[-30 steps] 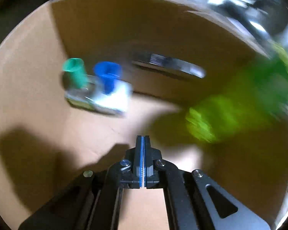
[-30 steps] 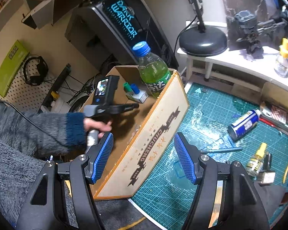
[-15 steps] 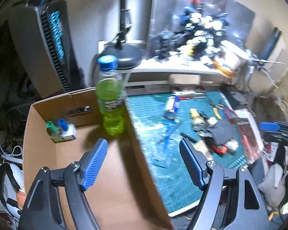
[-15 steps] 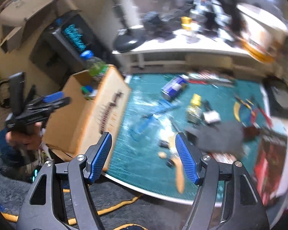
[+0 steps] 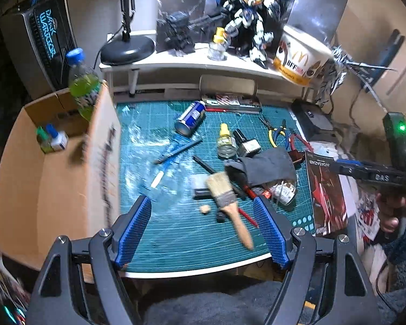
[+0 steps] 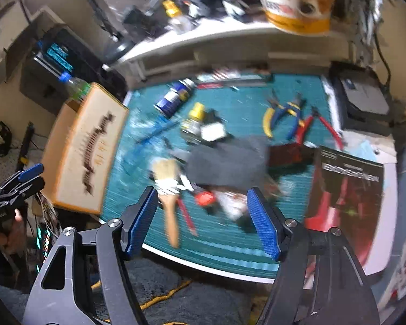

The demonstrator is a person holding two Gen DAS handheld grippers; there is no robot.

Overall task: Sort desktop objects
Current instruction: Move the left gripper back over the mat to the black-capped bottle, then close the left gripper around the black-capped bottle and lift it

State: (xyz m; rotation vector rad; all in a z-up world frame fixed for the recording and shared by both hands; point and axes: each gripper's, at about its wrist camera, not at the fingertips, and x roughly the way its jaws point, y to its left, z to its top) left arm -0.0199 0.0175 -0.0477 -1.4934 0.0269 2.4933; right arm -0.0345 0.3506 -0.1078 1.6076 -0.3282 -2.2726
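While both grippers were held above the green cutting mat (image 5: 176,233), the left gripper (image 5: 203,233) and the right gripper (image 6: 203,219) were kept wide apart with nothing between the pads. A paintbrush (image 5: 227,200) was seen lying on the mat, and a green bottle (image 5: 82,86) was standing in the cardboard box (image 5: 40,178).

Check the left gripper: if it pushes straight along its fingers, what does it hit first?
Likely the paintbrush lying on the green cutting mat. The left gripper stands open and empty above the mat's near edge, and the brush's wooden handle runs between its fingers in the left wrist view. Depth is unclear, so bare mat beside the handle is possible.
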